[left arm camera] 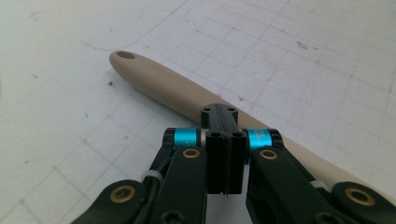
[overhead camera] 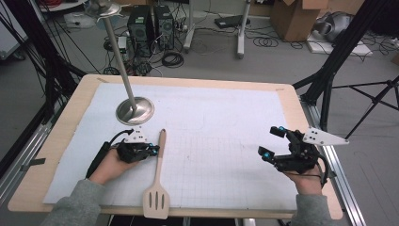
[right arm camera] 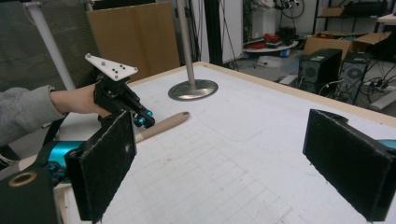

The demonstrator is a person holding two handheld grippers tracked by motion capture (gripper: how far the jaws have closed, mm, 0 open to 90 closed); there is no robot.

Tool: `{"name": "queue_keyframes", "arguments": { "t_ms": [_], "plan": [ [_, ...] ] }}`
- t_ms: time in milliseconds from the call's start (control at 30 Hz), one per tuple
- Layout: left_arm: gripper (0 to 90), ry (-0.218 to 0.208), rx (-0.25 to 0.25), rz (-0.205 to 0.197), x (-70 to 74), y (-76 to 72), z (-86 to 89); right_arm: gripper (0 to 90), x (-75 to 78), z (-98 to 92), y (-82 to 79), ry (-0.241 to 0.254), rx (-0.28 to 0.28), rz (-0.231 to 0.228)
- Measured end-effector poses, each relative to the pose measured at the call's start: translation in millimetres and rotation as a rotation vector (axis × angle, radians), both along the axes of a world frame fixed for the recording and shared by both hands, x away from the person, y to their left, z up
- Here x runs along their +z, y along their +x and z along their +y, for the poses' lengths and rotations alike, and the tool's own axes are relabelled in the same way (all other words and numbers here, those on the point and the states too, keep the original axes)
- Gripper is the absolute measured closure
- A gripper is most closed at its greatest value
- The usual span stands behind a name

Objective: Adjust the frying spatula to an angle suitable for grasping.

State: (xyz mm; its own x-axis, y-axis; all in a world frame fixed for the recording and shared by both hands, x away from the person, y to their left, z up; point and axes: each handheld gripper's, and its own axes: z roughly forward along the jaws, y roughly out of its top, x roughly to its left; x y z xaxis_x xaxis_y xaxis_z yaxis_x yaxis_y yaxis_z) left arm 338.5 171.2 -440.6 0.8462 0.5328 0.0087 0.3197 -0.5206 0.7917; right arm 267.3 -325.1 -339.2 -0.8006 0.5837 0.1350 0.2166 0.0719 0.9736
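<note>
A pale wooden slotted spatula (overhead camera: 158,174) lies on the white grid mat, its handle pointing away and its head near the front edge. My left gripper (overhead camera: 153,149) sits just left of the handle with its jaws pressed together and nothing between them. In the left gripper view the shut tips (left arm camera: 219,114) hover at the handle (left arm camera: 159,79), which runs across behind them. My right gripper (overhead camera: 271,141) rests at the right of the mat, open wide. Its two black pads (right arm camera: 107,163) stand far apart over bare mat, with the left gripper (right arm camera: 144,119) and the spatula (right arm camera: 163,125) beyond.
A metal stand with a round base (overhead camera: 135,110) and a slanted pole rises at the back left of the mat (overhead camera: 226,117). The wooden table edge (overhead camera: 291,94) borders the mat. Computers, cables and boxes are on the floor behind.
</note>
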Motion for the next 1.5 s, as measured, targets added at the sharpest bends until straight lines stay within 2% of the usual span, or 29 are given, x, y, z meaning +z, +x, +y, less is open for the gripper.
{"name": "queue_keyframes", "arguments": {
  "t_ms": [300,567,667,733,867,967,1100,1233,1367,1500],
  "plan": [
    [89.6,-0.014,-0.02,-0.003,-0.7,6.2,-14.2,8.6,-1.5,-10.1,-12.1,-0.005,-0.036,0.004],
    [89.6,-0.003,-0.049,-0.011,-0.5,7.3,-33.1,8.5,-2.6,-15.6,-20.3,-0.01,-0.057,0.012],
    [89.5,0.009,-0.056,-0.02,0.1,7.4,-35.0,8.6,-2.6,-17.3,-22.4,-0.008,-0.064,0.016],
    [89.5,0.001,-0.055,-0.015,2.4,7.3,-32.9,8.6,-2.6,-18.6,-22.9,-0.009,-0.066,0.008],
    [89.5,-0.03,-0.055,-0.007,13.4,-0.7,-31.3,8.5,-1.6,-20.9,-23.8,0.004,-0.069,0.008],
    [89.5,-0.04,-0.097,0.001,20.2,-11.2,-36.7,8.5,-1.7,-20.7,-22.5,0.007,-0.068,0.007],
    [89.5,-0.003,-0.149,0.026,16.9,-23.2,-46.0,8.6,-1.7,-18.1,-20.4,0.005,-0.056,0.009],
    [89.5,0.036,-0.187,0.027,11.2,-34.9,-49.7,8.6,-0.9,-16.9,-18.2,0.011,-0.048,0.001],
    [89.5,0.06,-0.205,0.035,13.1,-43.9,-51.0,8.5,-1.2,-16.0,-15.5,0.017,-0.044,0.002],
    [89.5,0.088,-0.216,0.044,11.0,-46.1,-50.0,8.6,-2.2,-13.9,-12.1,0.014,-0.036,0.004]
  ]
}}
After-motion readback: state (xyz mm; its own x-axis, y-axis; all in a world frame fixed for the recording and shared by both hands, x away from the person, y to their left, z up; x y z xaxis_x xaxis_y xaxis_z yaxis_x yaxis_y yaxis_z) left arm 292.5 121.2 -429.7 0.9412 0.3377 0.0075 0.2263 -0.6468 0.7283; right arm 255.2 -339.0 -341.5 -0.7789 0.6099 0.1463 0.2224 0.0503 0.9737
